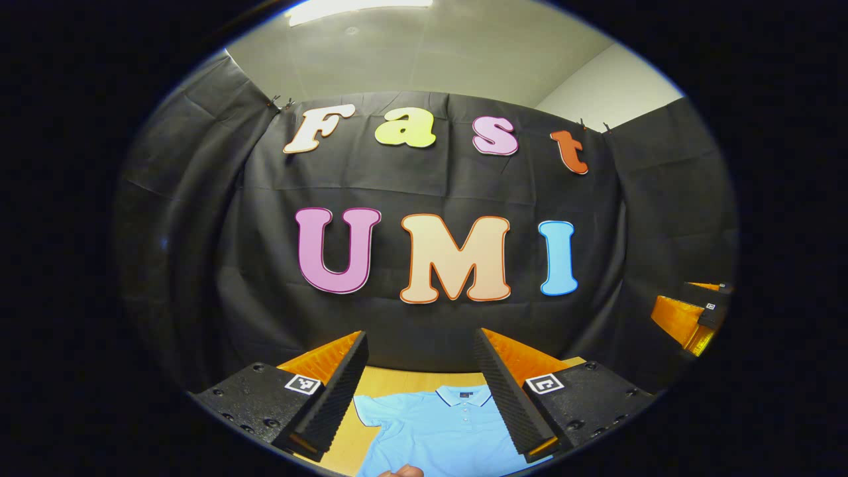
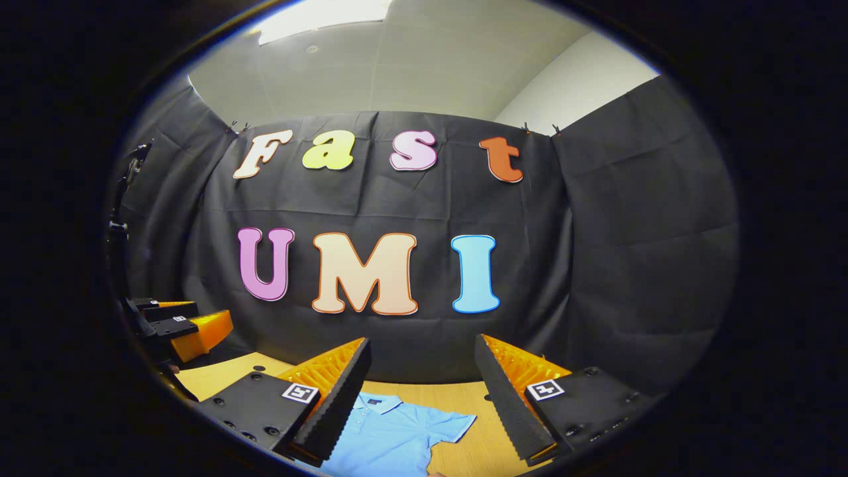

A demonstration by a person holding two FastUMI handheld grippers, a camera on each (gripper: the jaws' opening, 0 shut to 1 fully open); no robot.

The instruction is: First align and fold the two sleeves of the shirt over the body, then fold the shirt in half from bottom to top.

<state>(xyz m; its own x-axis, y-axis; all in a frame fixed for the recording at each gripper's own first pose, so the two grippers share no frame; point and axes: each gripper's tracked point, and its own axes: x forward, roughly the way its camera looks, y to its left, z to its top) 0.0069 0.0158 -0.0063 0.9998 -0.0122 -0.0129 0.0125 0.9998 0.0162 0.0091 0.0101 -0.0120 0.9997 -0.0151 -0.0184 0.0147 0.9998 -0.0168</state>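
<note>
Left jaws: I see my left gripper (image 1: 424, 391) spread wide, holding nothing, raised above the table.
Right jaws: my right gripper (image 2: 421, 397) is just as wide open and empty.
Shirt: the light blue polo shirt (image 1: 440, 430) lies flat on the wooden table (image 1: 391, 383), at 6 o'clock in both views, collar (image 1: 464, 395) toward the wall, sleeves spread out.
Other gripper: from the left gripper view I see the right one at 3 o'clock; from the right gripper view the left sits at 9 o'clock.
Writing: I read no brand on the shirt; its neck label is too small.
Markers: square coded tags (image 1: 303, 383) sit on each finger mount.
</note>
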